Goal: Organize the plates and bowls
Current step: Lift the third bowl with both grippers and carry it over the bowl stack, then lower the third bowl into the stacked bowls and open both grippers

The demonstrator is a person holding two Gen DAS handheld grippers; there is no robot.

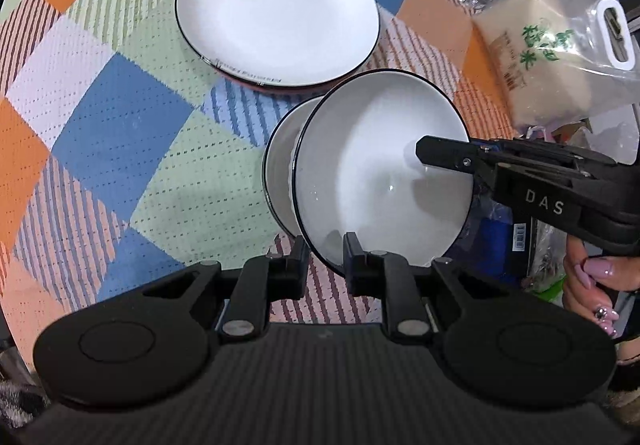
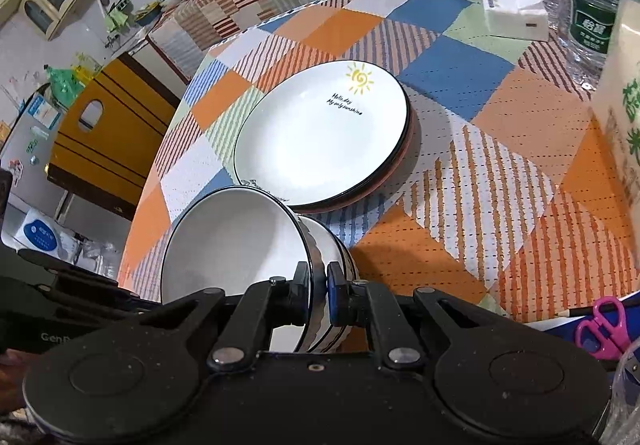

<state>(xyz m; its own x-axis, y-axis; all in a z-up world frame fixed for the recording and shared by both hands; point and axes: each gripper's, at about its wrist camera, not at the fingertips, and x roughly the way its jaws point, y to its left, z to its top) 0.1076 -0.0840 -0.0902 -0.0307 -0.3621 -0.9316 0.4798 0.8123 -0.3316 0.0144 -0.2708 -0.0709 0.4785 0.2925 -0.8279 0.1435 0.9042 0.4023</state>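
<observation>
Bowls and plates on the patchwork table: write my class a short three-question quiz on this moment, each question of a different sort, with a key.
1. True or false: the top plate bears a yellow sun.
2. The two bowls are: A) upside down, B) nested and tilted, C) lying flat on the top plate.
3. Which clamps the bowls: the left gripper, the right gripper, or both?
Key: 1 true; 2 B; 3 both.
</observation>
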